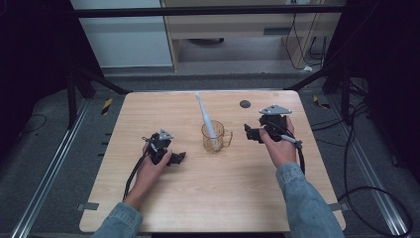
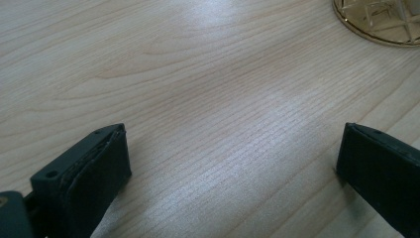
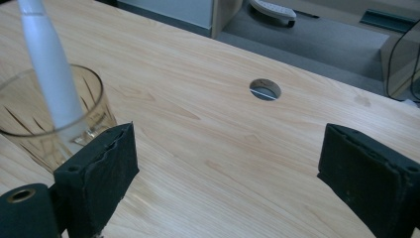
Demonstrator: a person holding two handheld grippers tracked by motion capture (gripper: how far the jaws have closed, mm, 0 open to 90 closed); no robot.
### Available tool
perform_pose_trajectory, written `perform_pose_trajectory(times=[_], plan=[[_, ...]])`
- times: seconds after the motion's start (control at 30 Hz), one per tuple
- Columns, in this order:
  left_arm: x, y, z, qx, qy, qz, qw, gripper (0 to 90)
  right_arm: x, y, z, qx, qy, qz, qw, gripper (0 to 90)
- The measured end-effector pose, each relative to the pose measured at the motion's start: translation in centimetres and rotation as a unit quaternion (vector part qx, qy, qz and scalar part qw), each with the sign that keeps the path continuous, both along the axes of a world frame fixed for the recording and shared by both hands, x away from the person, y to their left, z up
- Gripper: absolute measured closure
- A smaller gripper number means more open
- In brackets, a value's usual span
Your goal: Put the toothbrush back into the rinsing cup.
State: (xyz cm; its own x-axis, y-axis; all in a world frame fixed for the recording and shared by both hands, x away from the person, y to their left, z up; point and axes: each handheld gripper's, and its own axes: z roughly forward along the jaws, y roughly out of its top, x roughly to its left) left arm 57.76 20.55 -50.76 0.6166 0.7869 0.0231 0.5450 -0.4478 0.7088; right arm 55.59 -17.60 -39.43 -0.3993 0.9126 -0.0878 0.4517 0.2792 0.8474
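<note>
right gripper point(image 1: 253, 133): black two-jaw tool w/ grey three-cornered plate on top, jaws spread wide, nothing between them, touching nothing; in its own view the jaws frame bare wood.
left gripper point(image 1: 177, 158): same build, jaws also wide apart, empty, sitting low over the light wooden table point(image 1: 208, 198); bare tabletop between the jaws in its own view.
cup: clear amber-tinted glass cup w/ side handle point(image 1: 216, 137), upright near table centre, btwn the two grippers.
wand: long white tapered plastic wand point(image 1: 206, 117), lower end inside the cup, leaning on the rim.
wand axis: runs from cup up and away toward the table's far edge, tilted slightly to the person's left; top end well clear of the rim.
direction from right gripper: cup + wand lie to its left, near but apart; handle faces this gripper.
direction from left gripper: cup to its right and a bit farther forward; its view catches just the cup's base point(image 2: 379, 22).
nearer hand: right, by my read, though not by much.
other: round dark cable hole in the tabletop point(image 1: 244, 104), beyond the right gripper.
next move (judgement): right gripper closes sideways on wand shaft above the rim; left could steady the cup.
</note>
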Motion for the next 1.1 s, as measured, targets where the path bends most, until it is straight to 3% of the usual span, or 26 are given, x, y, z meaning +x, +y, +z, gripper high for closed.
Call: perform_pose_trajectory(times=[0.2,0.63,1.1], plan=[[0.0,0.0,0.0,-0.001,0.0,0.001,1.0,0.0,-0.5,-1.3,-0.6,-0.006,0.003,-0.008,0.9999,8.5],[0.0,0.0,0.0,-0.001,0.001,0.001,1.0,0.0,-2.0,-4.0,-1.8,0.005,0.007,-0.033,0.9994,8.5],[0.0,0.0,0.0,0.0,0.001,0.001,1.0,0.0,-2.6,-5.9,-3.5,0.008,0.02,-0.046,0.9987,8.9]])
